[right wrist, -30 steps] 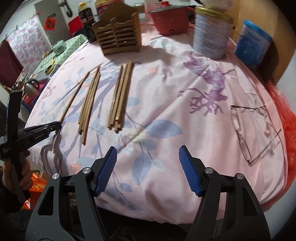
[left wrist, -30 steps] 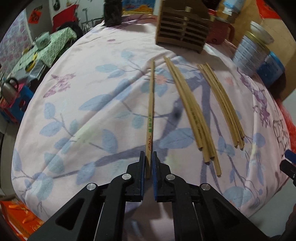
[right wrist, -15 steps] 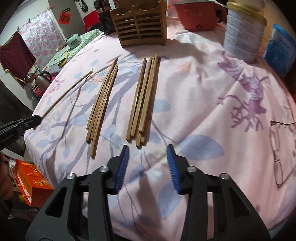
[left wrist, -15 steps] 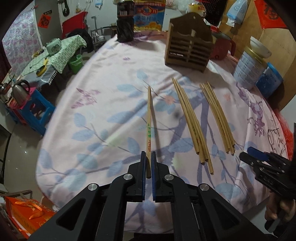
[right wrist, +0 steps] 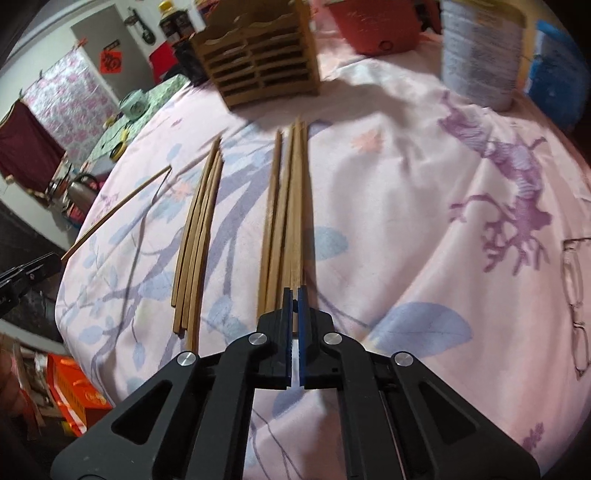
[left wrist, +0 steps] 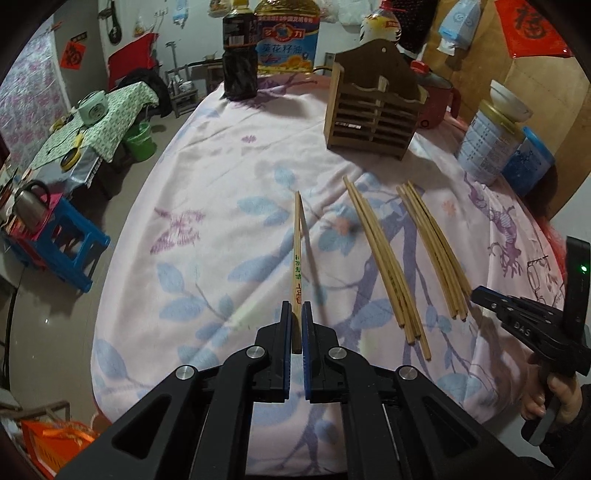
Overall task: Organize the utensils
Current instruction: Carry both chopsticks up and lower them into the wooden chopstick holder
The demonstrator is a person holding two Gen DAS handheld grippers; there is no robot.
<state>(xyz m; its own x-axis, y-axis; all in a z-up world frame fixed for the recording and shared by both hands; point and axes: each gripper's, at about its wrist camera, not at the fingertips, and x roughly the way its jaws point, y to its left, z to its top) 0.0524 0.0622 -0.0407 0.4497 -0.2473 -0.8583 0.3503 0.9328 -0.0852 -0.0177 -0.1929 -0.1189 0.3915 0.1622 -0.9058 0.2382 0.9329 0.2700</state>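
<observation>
Covering the round table, a pink floral cloth (left wrist: 229, 155) carried everything: at twelve o'clock in the left wrist view stood the slatted wooden chopstick holder (left wrist: 371, 118), its slots seemingly unfilled, with a yellow-labelled oil jug (left wrist: 288, 35) printed in Chinese characters and a dark sauce bottle (left wrist: 240, 55) behind it, and a milk-powder tin (left wrist: 487, 147) at two o'clock. Two bundles of bamboo chopsticks lay flat and well apart from the holder, the left bundle (left wrist: 384, 254) near centre and the right bundle (left wrist: 436, 247) just beside it toward three o'clock. The left gripper (left wrist: 296, 315) was clamped on the thick end of a single chopstick (left wrist: 297, 251), lifted off the cloth and casting a shadow, its tip pointing to twelve o'clock; green and red characters ran down its shaft, too small to read. The right gripper (right wrist: 293, 295) had its jaws nearly together at the near ends of the right bundle (right wrist: 288, 221), and whether they pinched a stick there could not be told. Its body read "DAS" in the left view. Judging by this, the pick-up step was under way; next, the held chopstick would need carrying toward the holder and tipping upright over a slot.
</observation>
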